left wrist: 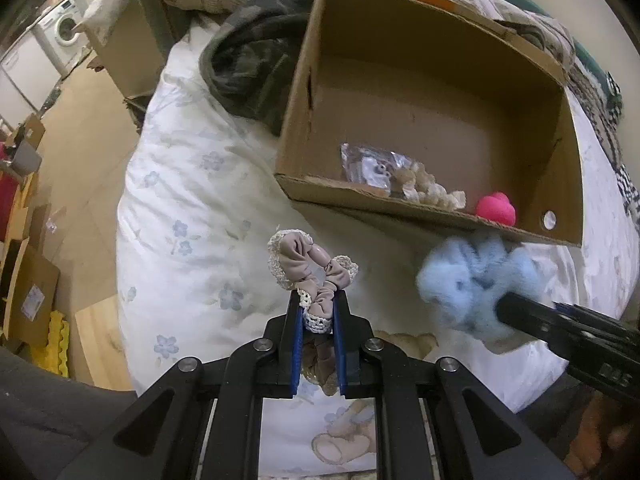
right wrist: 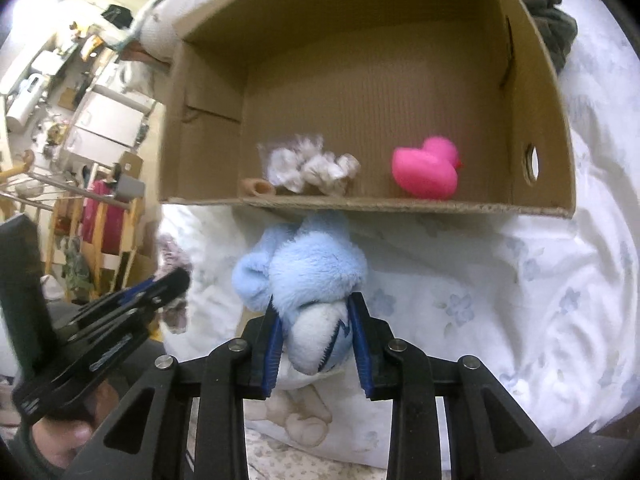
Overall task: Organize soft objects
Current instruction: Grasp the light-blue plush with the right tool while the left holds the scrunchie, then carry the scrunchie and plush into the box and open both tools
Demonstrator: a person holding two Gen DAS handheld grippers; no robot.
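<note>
Left tongs (left wrist: 318, 312) closed on a beige scrunchie (left wrist: 310, 266) with a crocheted lace edge, held above the bed (left wrist: 180, 208). Right tongs (right wrist: 316, 322) clamped on a pale blue plush toy (right wrist: 304, 268), pads pressing its white end; toy just short of the near wall of the cardboard box (right wrist: 400, 204), below its rim.

Bed covered by a white quilt with blue flowers. Open quilt to the right of the box and between the two tongs. The bed's left edge drops to a wood floor (left wrist: 80, 128) crowded with cartons.

Box sits on the quilt, top open, far half bare. Along the near wall inside: a pink rubber duck (right wrist: 426, 170) at right, a crumpled cream-white bundle (right wrist: 316, 168) left of it, well apart. Dark blanket (left wrist: 248, 64) heaped by the box's far left corner.
</note>
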